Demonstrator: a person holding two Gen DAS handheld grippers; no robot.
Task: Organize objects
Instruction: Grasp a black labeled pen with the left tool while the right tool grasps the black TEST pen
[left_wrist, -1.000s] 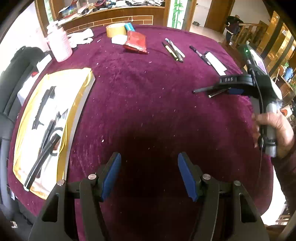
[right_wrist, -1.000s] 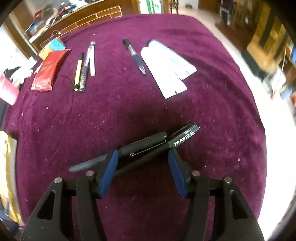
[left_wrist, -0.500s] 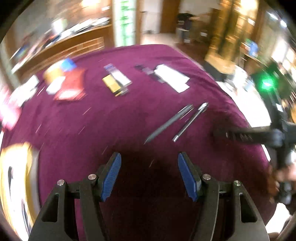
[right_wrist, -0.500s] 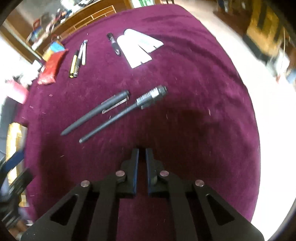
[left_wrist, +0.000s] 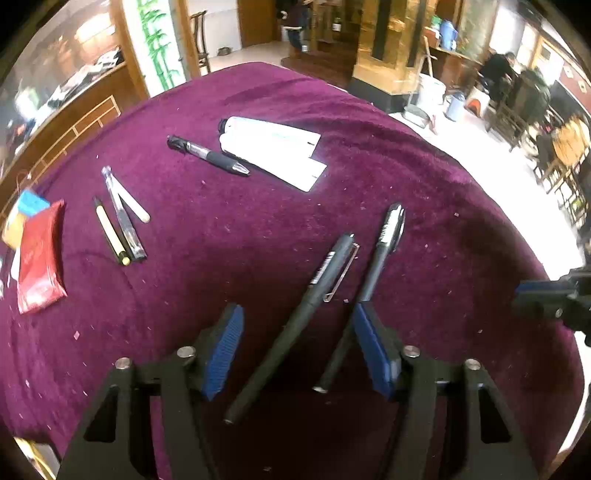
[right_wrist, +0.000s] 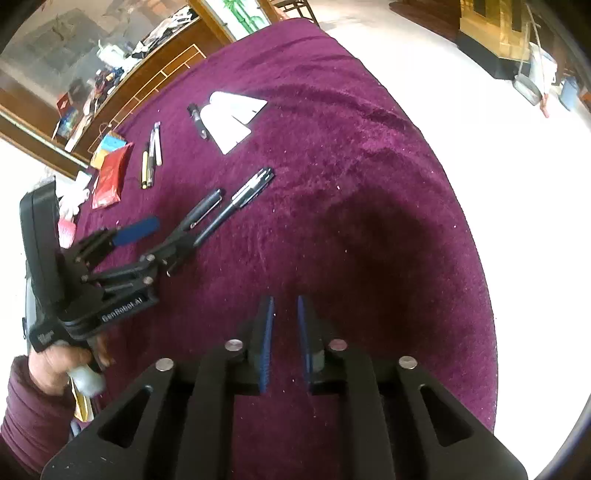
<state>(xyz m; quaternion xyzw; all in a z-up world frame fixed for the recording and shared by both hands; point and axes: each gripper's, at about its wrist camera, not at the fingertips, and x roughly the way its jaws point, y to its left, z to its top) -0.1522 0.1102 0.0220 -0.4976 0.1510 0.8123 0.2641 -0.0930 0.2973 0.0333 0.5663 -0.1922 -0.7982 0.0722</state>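
Two dark pens lie side by side on the purple cloth: a matte one with a metal clip (left_wrist: 295, 321) and a glossy one with white print (left_wrist: 373, 273). My left gripper (left_wrist: 297, 328) is open and low over them, its blue pads astride both pens; the right pad (left_wrist: 373, 347) covers part of the glossy pen. In the right wrist view the left gripper (right_wrist: 162, 232) reaches over the same pens (right_wrist: 207, 210). My right gripper (right_wrist: 284, 339) is pulled back toward the table edge, empty, jaws nearly closed with a narrow gap.
Further back lie a black gel pen (left_wrist: 207, 155), white paper sleeves (left_wrist: 273, 147), a few thin pens and a white stick (left_wrist: 118, 229), and a red packet (left_wrist: 38, 258). The table edge (left_wrist: 554, 273) drops to the floor on the right.
My left gripper swung right and closed in until the two pens lie between its open pads. My right gripper let the pens go, shut, backed away, and now shows a narrow gap.
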